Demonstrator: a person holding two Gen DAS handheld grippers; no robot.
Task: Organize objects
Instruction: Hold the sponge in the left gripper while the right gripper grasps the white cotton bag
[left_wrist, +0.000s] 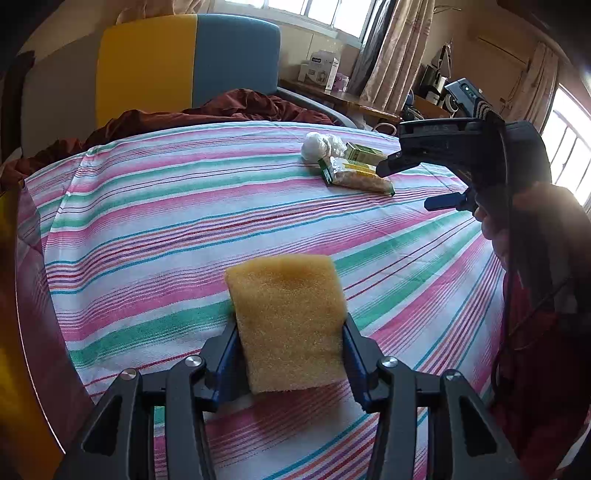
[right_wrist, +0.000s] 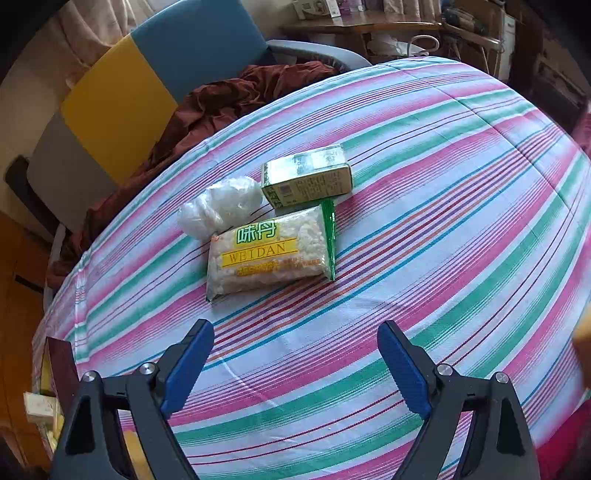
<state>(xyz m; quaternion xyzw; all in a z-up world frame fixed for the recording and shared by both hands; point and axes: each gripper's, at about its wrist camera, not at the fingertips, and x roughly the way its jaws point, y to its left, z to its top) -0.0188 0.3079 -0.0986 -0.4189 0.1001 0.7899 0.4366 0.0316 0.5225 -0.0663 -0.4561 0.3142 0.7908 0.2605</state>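
My left gripper (left_wrist: 290, 325) is shut on a yellow sponge (left_wrist: 288, 317) and holds it just above the striped cloth (left_wrist: 147, 229). My right gripper (right_wrist: 295, 343) is open and empty, a short way in front of a snack packet (right_wrist: 269, 251). A green box (right_wrist: 306, 177) and a white plastic bundle (right_wrist: 221, 206) lie right behind the packet. In the left wrist view the same packet (left_wrist: 356, 177), box (left_wrist: 364, 153) and bundle (left_wrist: 319, 146) sit far off, with the right gripper (left_wrist: 406, 184) beside them.
A crumpled dark red cloth (right_wrist: 221, 99) lies at the table's far edge, before a yellow and blue chair back (left_wrist: 184, 62). A wooden side table (left_wrist: 340, 96) with boxes stands beyond. The person's arm (left_wrist: 546, 266) is at the right.
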